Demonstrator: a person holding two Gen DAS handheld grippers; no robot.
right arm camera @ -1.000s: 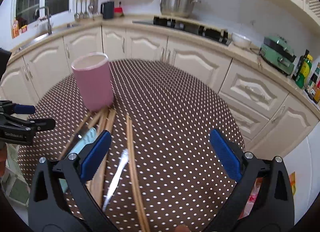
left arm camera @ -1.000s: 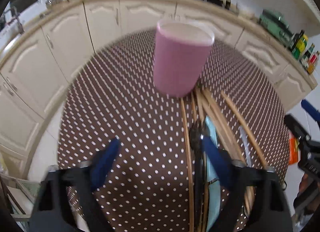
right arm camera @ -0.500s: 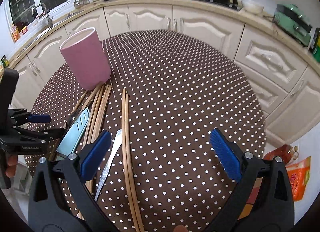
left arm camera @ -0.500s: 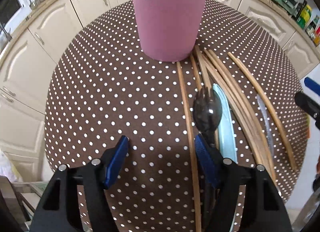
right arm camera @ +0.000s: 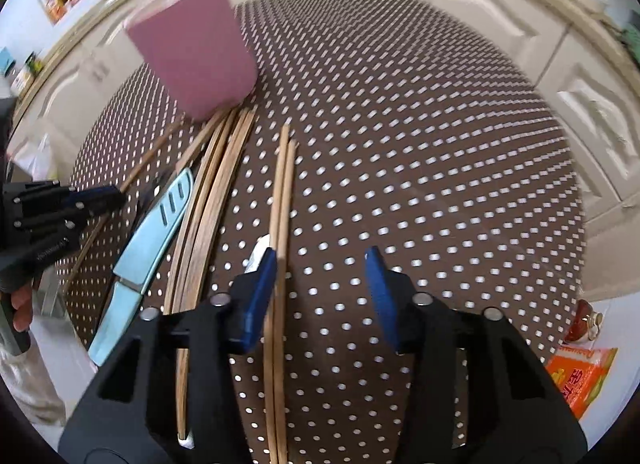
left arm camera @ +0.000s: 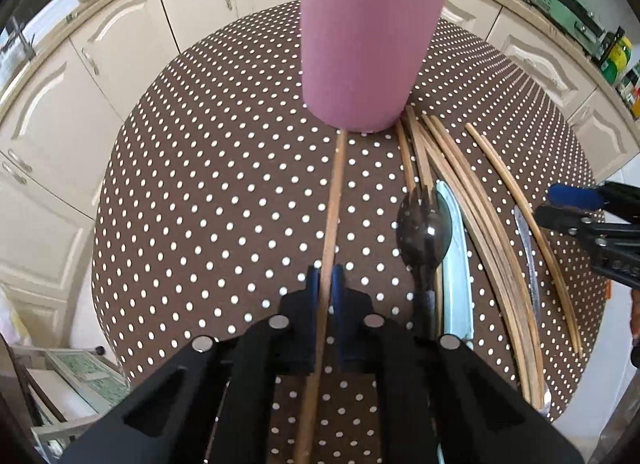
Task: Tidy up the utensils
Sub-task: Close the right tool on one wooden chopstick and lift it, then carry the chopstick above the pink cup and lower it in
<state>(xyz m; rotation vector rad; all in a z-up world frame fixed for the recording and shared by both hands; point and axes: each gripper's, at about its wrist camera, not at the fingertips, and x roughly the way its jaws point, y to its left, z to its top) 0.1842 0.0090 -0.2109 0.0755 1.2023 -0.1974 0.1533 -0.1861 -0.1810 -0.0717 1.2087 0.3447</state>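
Note:
A pink cup [left arm camera: 368,44] stands upright on the brown dotted table [left arm camera: 200,204]. My left gripper [left arm camera: 327,284] is shut on a single wooden chopstick [left arm camera: 334,200] whose far tip reaches the cup's base. To its right lie a black spork [left arm camera: 425,232], a light blue knife [left arm camera: 454,248] and several chopsticks [left arm camera: 472,200]. In the right wrist view my right gripper [right arm camera: 322,264] hangs low over the table, its jaws closing. A pair of chopsticks [right arm camera: 282,192] runs between the jaws beside the left pad; the right pad is apart. The pink cup [right arm camera: 192,52] is at far left.
Cream kitchen cabinets [left arm camera: 80,76] ring the table. A silver knife [left arm camera: 528,260] lies among the chopsticks on the right. An orange packet [right arm camera: 580,376] sits below the table's edge at right. The other gripper [right arm camera: 60,208] and a hand show at left in the right wrist view.
My left gripper closed on the lone chopstick. My right gripper dropped toward the table, tilted down, and its jaws narrowed around the chopstick pair.

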